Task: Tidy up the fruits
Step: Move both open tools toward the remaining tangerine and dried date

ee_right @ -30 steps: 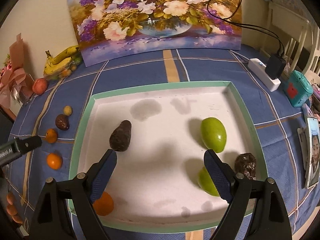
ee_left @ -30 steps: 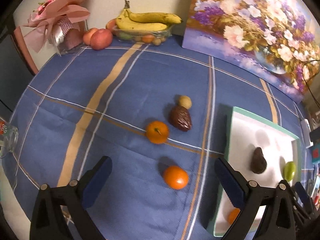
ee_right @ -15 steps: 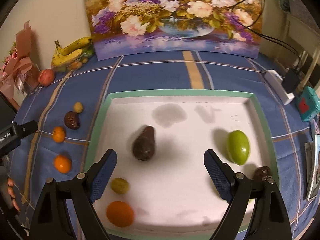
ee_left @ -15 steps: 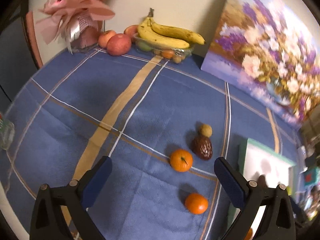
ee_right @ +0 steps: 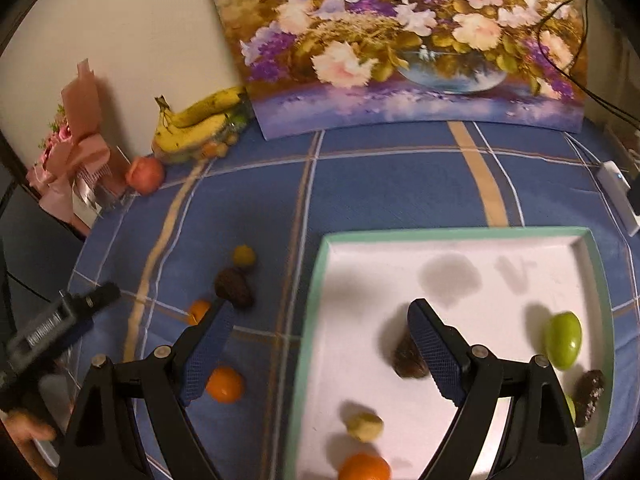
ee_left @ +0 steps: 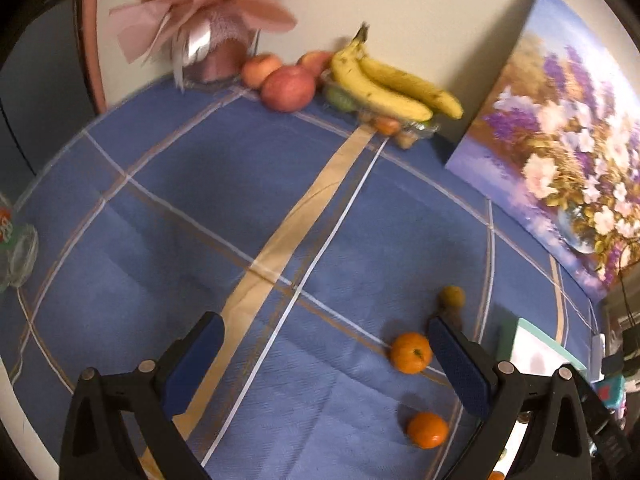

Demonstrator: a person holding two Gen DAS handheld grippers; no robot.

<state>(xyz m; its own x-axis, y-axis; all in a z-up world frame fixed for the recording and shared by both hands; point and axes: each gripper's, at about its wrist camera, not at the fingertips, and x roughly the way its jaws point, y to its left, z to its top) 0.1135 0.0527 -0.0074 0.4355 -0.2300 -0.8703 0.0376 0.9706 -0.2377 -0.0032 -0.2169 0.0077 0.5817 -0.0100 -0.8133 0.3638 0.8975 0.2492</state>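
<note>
Two oranges point(ee_left: 411, 352) point(ee_left: 427, 429), a small yellow fruit point(ee_left: 452, 296) and a dark fruit point(ee_right: 234, 288) lie on the blue checked cloth, left of the white tray point(ee_right: 440, 232). Inside the tray are a dark avocado point(ee_right: 402, 362), a green fruit point(ee_right: 563, 344), a second dark fruit point(ee_right: 590, 394), a small yellowish fruit point(ee_right: 364, 426) and an orange point(ee_right: 364, 468). My left gripper point(ee_left: 326, 360) hangs open over bare cloth, left of the loose fruit. My right gripper point(ee_right: 322, 354) is open and straddles the tray's left rim, holding nothing.
Bananas point(ee_left: 392, 84) on a clear punnet, apples point(ee_left: 288, 86) and a pink bouquet point(ee_left: 200, 12) line the back wall beside a flower painting point(ee_right: 400, 40). A glass jar point(ee_left: 16, 248) stands at the left edge. A white power strip point(ee_right: 618, 196) lies at the far right.
Both grippers have moved left across the table. The left one has rolled and left the tray behind; the right one now sits over the tray's left rim instead of its middle.
</note>
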